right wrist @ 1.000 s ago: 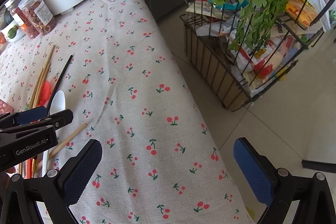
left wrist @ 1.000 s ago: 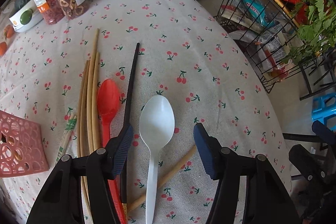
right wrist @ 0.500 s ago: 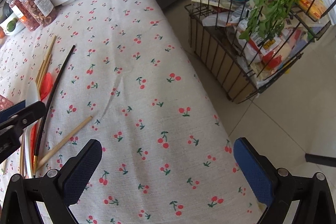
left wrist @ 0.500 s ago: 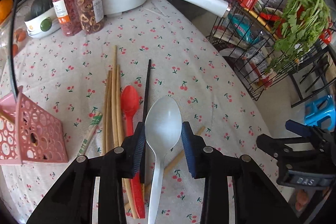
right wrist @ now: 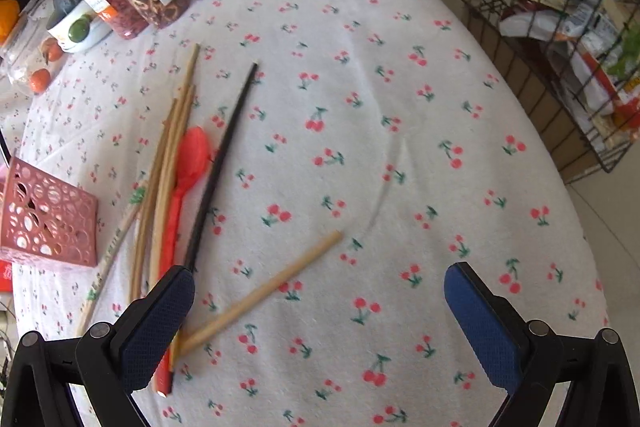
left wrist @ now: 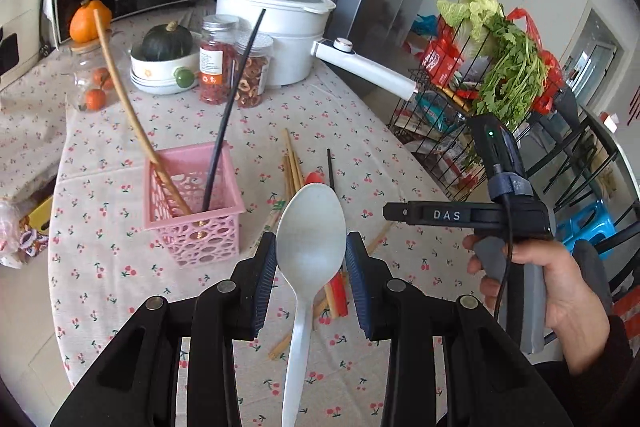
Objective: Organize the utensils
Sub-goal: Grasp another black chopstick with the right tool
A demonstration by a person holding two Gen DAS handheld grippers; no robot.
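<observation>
My left gripper is shut on a white plastic spoon and holds it in the air above the table, bowl forward. A pink perforated holder stands to the left with a wooden chopstick and a black chopstick in it; it also shows in the right wrist view. On the cloth lie a red spoon, a black chopstick, several wooden chopsticks and one loose wooden chopstick. My right gripper is open and empty above the loose chopstick. It also shows in the left wrist view.
A white pot with a long handle, two jars, a bowl with a squash and a microwave stand at the back. A wire rack with greens stands off the table's right edge.
My left gripper closed on the white spoon and lifted it off the table. My right gripper moved left over the loose chopstick and stayed open.
</observation>
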